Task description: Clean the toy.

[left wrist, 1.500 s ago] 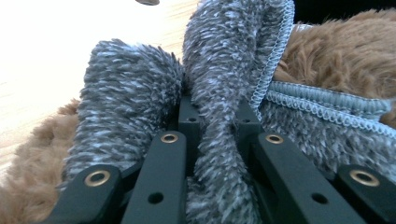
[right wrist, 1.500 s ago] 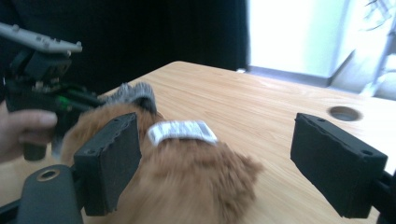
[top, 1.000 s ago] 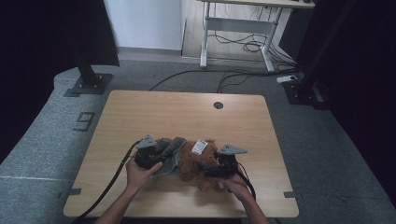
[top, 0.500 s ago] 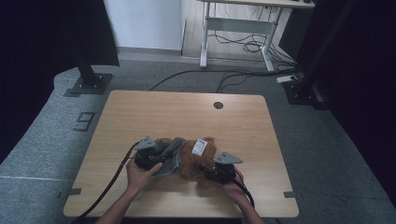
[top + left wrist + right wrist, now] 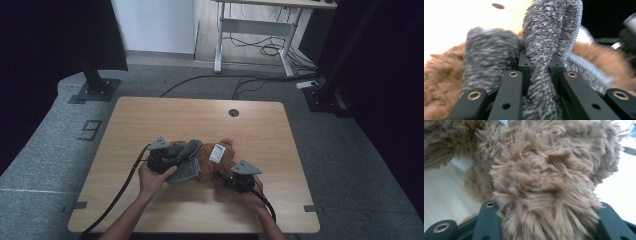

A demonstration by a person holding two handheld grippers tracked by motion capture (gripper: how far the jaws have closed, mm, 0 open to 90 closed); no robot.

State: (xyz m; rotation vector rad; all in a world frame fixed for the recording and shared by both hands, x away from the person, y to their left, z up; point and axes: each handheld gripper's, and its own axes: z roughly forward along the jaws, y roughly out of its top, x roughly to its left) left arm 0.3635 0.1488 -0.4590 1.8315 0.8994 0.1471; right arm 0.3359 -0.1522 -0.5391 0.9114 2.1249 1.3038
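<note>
Both grippers on the plush at the lower middle of the high view — grey garment to the left, brown body to the right.

Nearest me, my left gripper [image 5: 167,161] is pinching a fold of the grey knit garment [image 5: 544,50], jaws pressed tight on it. My right gripper [image 5: 235,179] is clamped on a tuft of the brown plush toy [image 5: 212,167]. The toy's long axis runs left to right between them — the garment lies on its left part, so the left hand is nearer. Beyond, bare table [image 5: 200,117].
</note>
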